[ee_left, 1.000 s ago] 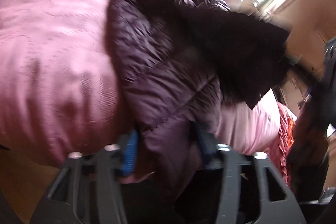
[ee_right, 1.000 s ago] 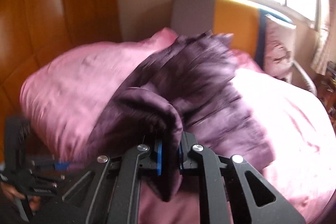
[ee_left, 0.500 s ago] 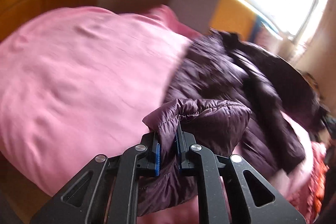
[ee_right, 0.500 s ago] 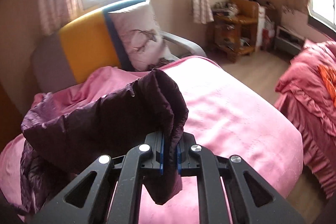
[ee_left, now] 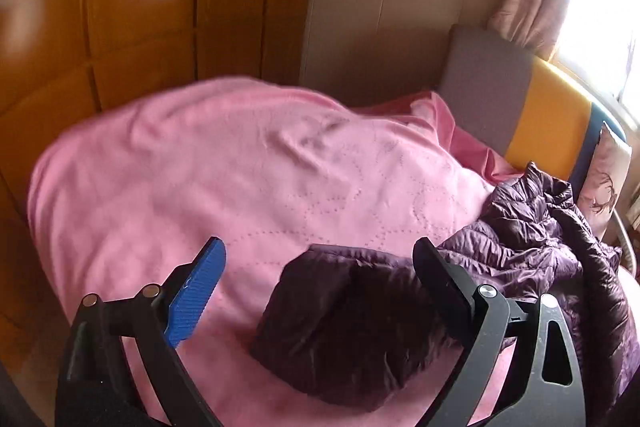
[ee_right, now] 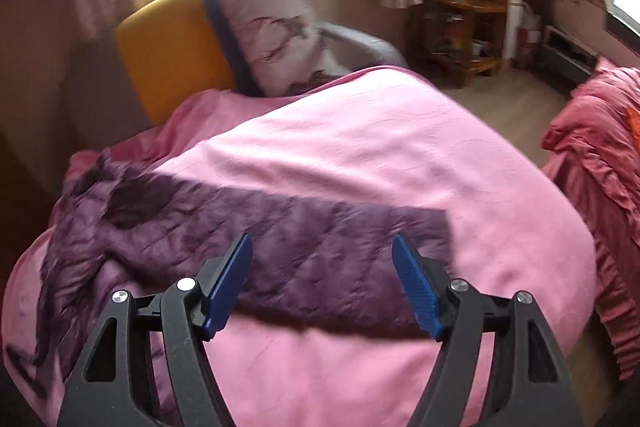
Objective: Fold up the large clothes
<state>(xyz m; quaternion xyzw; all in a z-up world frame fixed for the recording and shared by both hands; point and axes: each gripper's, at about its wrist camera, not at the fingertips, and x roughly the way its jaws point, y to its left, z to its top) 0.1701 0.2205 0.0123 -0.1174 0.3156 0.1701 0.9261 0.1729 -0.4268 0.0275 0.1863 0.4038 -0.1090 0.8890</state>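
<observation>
A dark purple quilted jacket (ee_left: 352,323) lies on the pink bedspread (ee_left: 224,179). The left gripper (ee_left: 320,267) hangs over one sleeve end, its fingers spread wide and gripping nothing — the sleeve's opening is dark and hard to read, and the jacket's body bunches up at the right edge of the view, partly cut off. In the right wrist view the right gripper (ee_right: 322,259) is likewise spread, empty, above the other sleeve (ee_right: 320,247), which stretches flat across the bed — motion blur smears its outline.
</observation>
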